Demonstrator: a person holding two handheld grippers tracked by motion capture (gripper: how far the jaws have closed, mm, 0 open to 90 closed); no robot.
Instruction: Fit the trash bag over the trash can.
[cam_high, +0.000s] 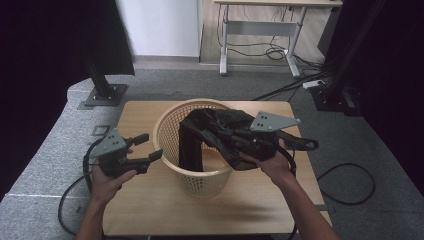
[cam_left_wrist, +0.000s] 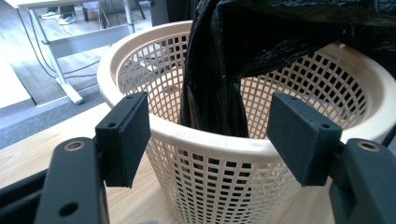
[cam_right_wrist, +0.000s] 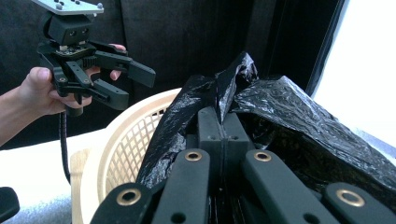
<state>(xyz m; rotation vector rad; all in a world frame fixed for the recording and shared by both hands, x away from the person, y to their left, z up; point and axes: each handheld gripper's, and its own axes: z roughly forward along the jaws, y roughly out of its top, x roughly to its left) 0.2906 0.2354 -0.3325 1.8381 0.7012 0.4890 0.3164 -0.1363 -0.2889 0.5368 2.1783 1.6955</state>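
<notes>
The left claw (cam_high: 145, 148) is held spread and empty above the surface (cam_high: 145, 200), just left of the basket (cam_high: 165, 132), with its tips aimed at the rim. In the left gripper view the near rim is framed between the two pads (cam_left_wrist: 123, 135), apart from both, and the hanging fold of the bag (cam_left_wrist: 212, 102) lies straight ahead, just past the rim, inside the basket.

The bag is stretched over the basket's mouth: one fold drops upright into the basket on the left side, while the rest runs up and to the right, so its long axis slopes from the basket floor to the right claw (cam_right_wrist: 224, 128). That claw is pressed together on a bunched ridge of the plastic, above the basket's right rim.

The free fold is nearer to the left claw, which is judged to be the one to take it. Only the near rim stands in the way, so the approach would have to pass over it.

Behind, on the floor, a desk frame (cam_high: 260, 30) and cables (cam_high: 350, 185) are seen, well apart from the work.
</notes>
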